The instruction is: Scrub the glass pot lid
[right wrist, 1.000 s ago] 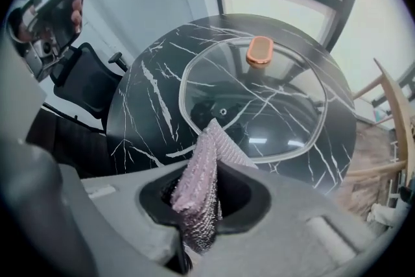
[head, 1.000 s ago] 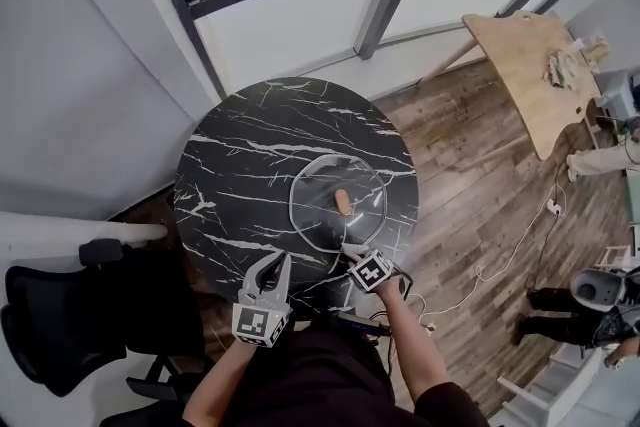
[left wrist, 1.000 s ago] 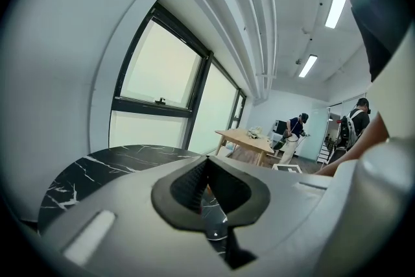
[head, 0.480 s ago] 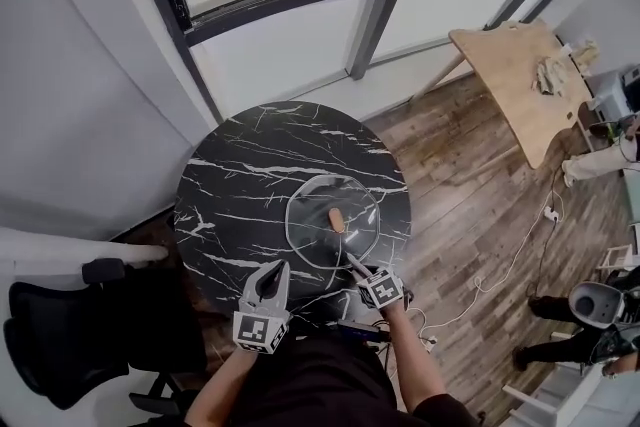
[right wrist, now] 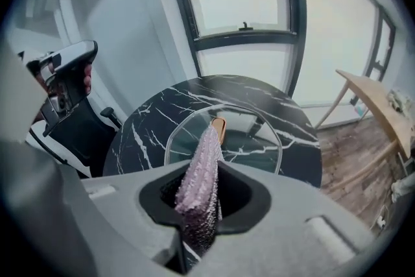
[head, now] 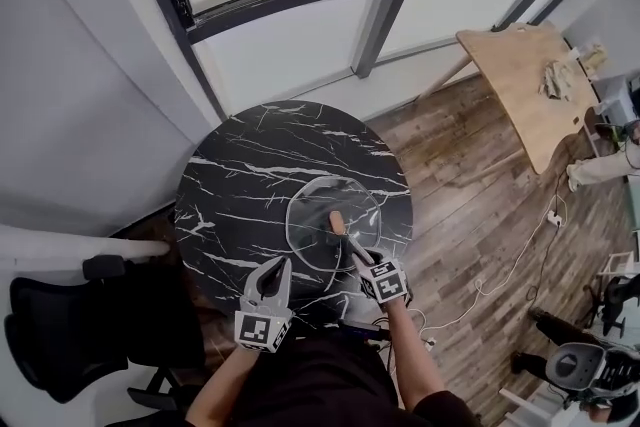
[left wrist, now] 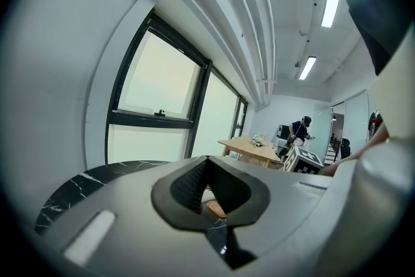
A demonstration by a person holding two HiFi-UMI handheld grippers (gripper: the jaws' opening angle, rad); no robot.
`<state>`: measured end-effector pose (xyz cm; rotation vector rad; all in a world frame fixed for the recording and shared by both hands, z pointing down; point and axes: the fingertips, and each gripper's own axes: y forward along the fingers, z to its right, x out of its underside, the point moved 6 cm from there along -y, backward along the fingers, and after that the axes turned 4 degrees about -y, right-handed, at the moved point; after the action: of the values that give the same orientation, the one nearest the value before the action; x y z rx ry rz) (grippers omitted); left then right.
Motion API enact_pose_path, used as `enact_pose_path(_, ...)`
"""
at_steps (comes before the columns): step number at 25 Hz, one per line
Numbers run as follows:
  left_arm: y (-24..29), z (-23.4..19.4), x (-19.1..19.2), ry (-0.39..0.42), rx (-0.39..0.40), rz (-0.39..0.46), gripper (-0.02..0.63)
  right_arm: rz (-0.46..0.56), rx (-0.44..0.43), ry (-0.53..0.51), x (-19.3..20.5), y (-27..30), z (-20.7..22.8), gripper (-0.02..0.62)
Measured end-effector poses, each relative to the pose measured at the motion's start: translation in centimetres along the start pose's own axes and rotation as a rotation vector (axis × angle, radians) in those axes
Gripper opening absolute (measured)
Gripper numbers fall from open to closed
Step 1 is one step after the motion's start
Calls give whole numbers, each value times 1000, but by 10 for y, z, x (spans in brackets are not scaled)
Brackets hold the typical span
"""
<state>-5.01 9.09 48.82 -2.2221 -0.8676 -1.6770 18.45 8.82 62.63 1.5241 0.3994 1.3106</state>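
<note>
L gripper [head: 272,271] is held just off the near-left edge of the glass lid [head: 305,215], jaws closed, nothing between. R gripper [head: 356,251] is held over the lid's near-right rim, jaws clamped on a purple cloth [right wrist: 201,178]. Both forearms are angled in twd the lid.

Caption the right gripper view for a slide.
Right hand-held gripper holding a lilac textured cloth near the clear glass pot lid.
</note>
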Motion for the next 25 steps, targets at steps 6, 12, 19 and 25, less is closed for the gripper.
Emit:
enact_pose_path(6,13,2,5,-13,-21,-36,3,9,6,-96,-35,9,10,71)
enact_pose_path(12,22,3,-8,-9,-54,5,3,8,6,-159,-57,26,22,71)
enact_pose_path(19,29,3,-7,-3,-58,-4,3,-48,61,-387,-67,57,18,71)
enact_pose_path(25,25,5,-7,-1,-57,-10,3,-142,115,-623,-56,74,3,71)
